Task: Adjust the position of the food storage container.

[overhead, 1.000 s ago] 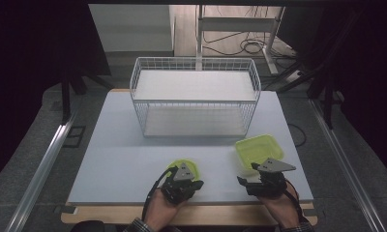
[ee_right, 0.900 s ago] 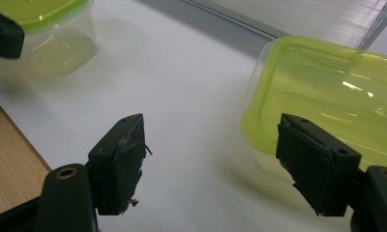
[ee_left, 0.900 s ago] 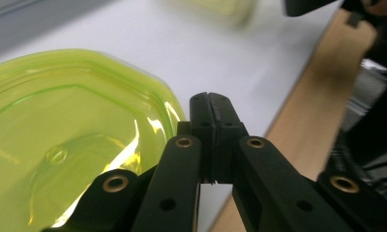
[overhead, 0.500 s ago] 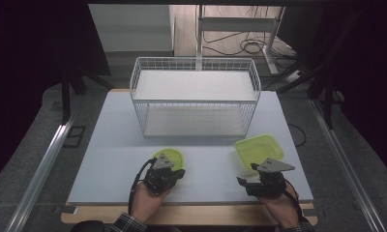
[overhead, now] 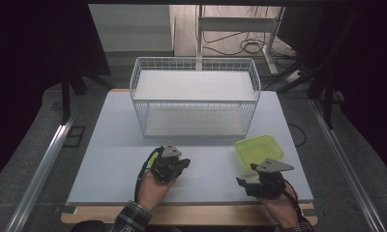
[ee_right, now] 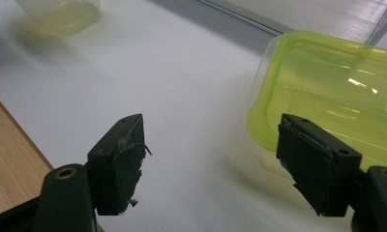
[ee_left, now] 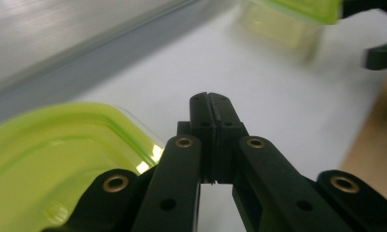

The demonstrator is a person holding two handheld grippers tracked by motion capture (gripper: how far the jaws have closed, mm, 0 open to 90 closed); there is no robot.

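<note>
I use the white wire basket (overhead: pixel 195 99) at the back of the tabletop (overhead: pixel 109 145) as my landmark. My left gripper (ee_left: pixel 211 104) sits in front of the basket's left half, its fingers (ee_left: pixel 201 121) pressed together on nothing. A green lid (ee_left: pixel 51 154) lies flat just beside them, touching the gripper's frame. My right gripper (ee_right: pixel 211 159) rests in front of the basket's right corner, fingers (ee_right: pixel 121 159) spread wide and empty. The green container (overhead: pixel 259 151) stands between that gripper and the basket, its near rim just beside one finger, not pinched.
</note>
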